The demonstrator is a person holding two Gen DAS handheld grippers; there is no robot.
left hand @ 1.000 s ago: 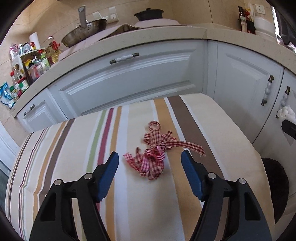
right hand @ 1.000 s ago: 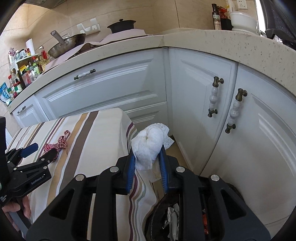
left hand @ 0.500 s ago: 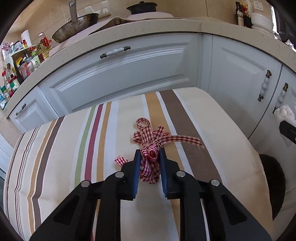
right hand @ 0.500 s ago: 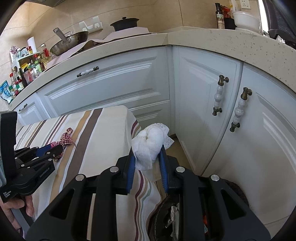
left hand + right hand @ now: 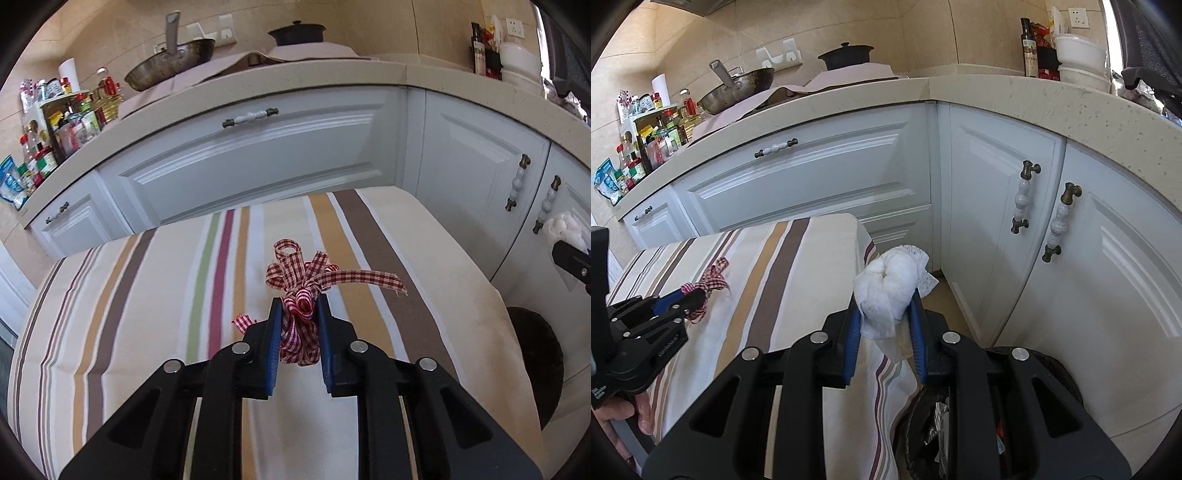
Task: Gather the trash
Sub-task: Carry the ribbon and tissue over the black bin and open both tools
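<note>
My left gripper (image 5: pixel 298 303) is shut on a red-and-white checked ribbon bow (image 5: pixel 300 280) and holds it just above the striped tablecloth (image 5: pixel 155 295). The bow and left gripper also show in the right wrist view (image 5: pixel 705 284). My right gripper (image 5: pixel 885 295) is shut on a crumpled white paper towel (image 5: pixel 890 284), held in the air past the table's right edge. A dark round trash bin (image 5: pixel 1045 373) with litter inside sits on the floor below the right gripper; it also shows in the left wrist view (image 5: pixel 535 347).
White kitchen cabinets (image 5: pixel 258 155) with knobbed handles stand close behind and to the right of the table. The beige countertop (image 5: pixel 1015 92) holds a wok, a black pot, bottles and a spice rack. The bin stands in the narrow gap between table and cabinets.
My left gripper closed on the checked ribbon bow and has lifted it slightly. My right gripper still holds the paper towel and has drifted a little.
</note>
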